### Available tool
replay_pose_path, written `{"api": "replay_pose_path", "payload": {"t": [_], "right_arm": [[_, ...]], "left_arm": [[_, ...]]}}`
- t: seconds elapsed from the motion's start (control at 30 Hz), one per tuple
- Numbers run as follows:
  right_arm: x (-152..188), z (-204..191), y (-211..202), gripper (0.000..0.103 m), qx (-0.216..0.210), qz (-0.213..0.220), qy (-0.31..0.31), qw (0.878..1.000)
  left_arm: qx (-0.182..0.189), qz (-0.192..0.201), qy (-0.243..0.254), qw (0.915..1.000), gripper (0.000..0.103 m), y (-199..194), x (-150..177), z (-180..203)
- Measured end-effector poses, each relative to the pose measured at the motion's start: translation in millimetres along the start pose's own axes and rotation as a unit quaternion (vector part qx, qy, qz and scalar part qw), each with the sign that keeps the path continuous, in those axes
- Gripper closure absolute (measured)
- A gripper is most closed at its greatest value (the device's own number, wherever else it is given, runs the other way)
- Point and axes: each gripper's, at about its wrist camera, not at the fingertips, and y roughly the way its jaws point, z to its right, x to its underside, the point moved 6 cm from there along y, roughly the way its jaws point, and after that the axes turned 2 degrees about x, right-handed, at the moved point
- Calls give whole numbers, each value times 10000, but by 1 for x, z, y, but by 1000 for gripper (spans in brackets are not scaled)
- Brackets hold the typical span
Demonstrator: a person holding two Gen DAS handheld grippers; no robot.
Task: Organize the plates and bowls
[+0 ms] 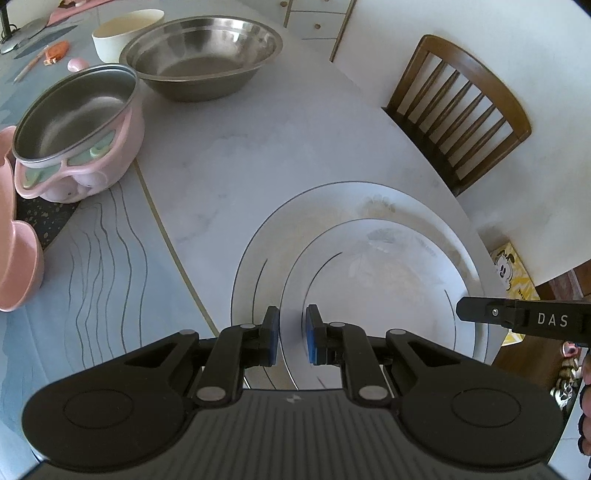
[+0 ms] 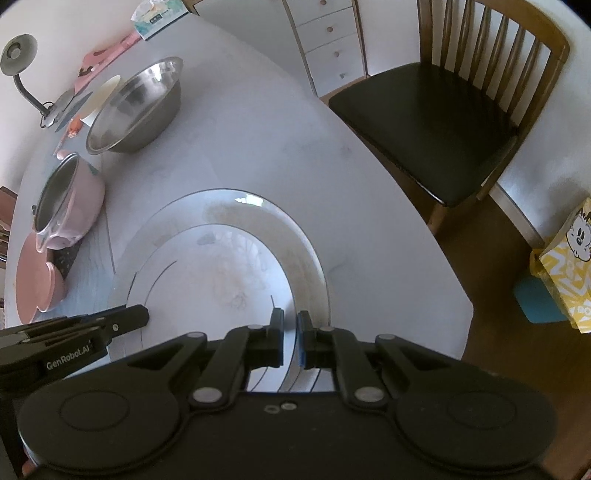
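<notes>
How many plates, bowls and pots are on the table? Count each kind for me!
Plates: 2, a smaller white plate on a bigger white plate
Bowls: 3, a steel bowl, a cream bowl, a pink bowl
Pots: 1, a pink pot
Total: 6

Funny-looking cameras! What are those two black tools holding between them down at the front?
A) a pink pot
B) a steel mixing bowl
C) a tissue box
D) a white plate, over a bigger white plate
D: the left tool and right tool each pinch the rim of the smaller white plate, above the larger white plate; the steel bowl sits far back.
</notes>
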Motion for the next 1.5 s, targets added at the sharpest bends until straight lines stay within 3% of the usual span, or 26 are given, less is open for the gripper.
{"api": "replay_pose_path", "payload": {"t": [0.53, 0.77, 1.0, 1.3, 1.37, 1.47, 1.5], "right_arm": [[-1, 1, 5, 95, -40, -17, 35, 10000], [-2, -3, 3, 86, -45, -16, -85, 10000], [-6, -8, -13, 76, -37, 139, -326, 9994], [-18, -41, -43, 68, -265, 486, -917, 9942], [-22, -53, -51, 63, -345, 595, -1083, 9917], [-26, -76, -59, 57, -494, 711, -1354, 9870], [-28, -84, -61, 55, -539, 737, -1437, 9854]], "left_arm": [[96, -187, -144, 9997, 89, 6, -3, -6], [21, -198, -35, 9998, 89, 2, -3, -6], [3, 29, 46, 10000, 89, -16, -7, -7], [28, 629, -105, 9980, 88, -58, -21, -14], [-24, 804, -127, 9967, 86, -69, -24, -18], [-91, 1062, -211, 9941, 68, -87, -25, -28], [-119, 1155, -251, 9929, 57, -92, -25, -31]]}}
